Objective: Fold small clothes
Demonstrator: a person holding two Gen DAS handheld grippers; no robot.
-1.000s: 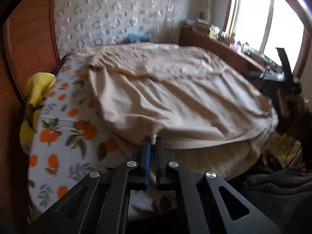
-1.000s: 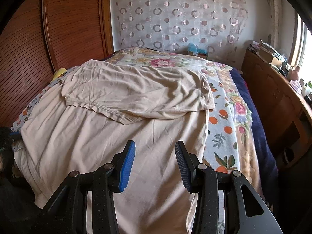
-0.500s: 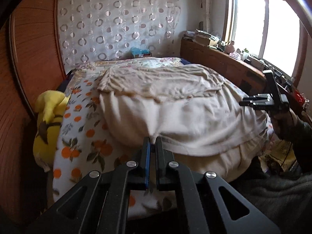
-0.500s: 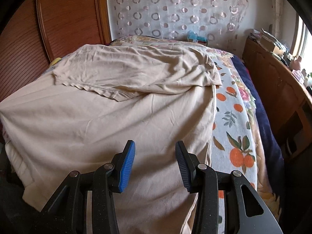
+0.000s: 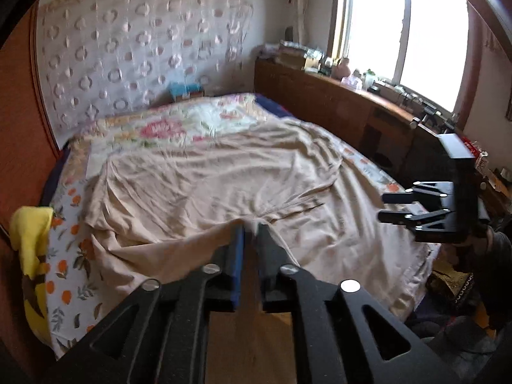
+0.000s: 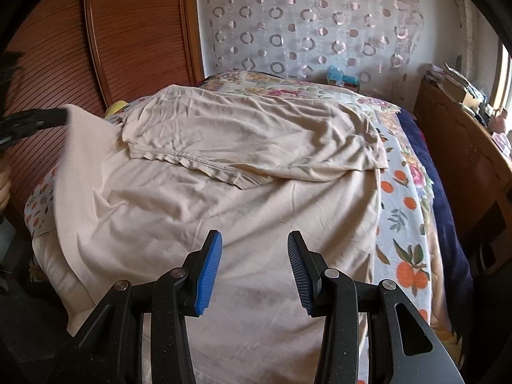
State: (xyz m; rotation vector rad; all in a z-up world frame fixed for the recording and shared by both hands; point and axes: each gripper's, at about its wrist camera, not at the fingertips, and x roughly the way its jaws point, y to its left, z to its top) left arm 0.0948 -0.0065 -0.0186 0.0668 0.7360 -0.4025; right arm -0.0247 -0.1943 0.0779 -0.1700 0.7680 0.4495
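We've got the left gripper (image 5: 250, 240) carrying the beige garment's (image 6: 243, 147) edge inward over the bed (image 6: 404, 198) for a fold, its narrow jaws opening around cloth, while the right gripper (image 6: 254, 268) hovers wide and empty above it.

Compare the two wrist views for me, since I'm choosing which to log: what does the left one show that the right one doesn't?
Only the left wrist view shows the window and the right gripper from the side, empty. Only the right wrist view shows the garment's folded-over hem clearly. Both show the beige garment on the fruit-print bedspread and the left gripper, jaws opening with cloth between them.
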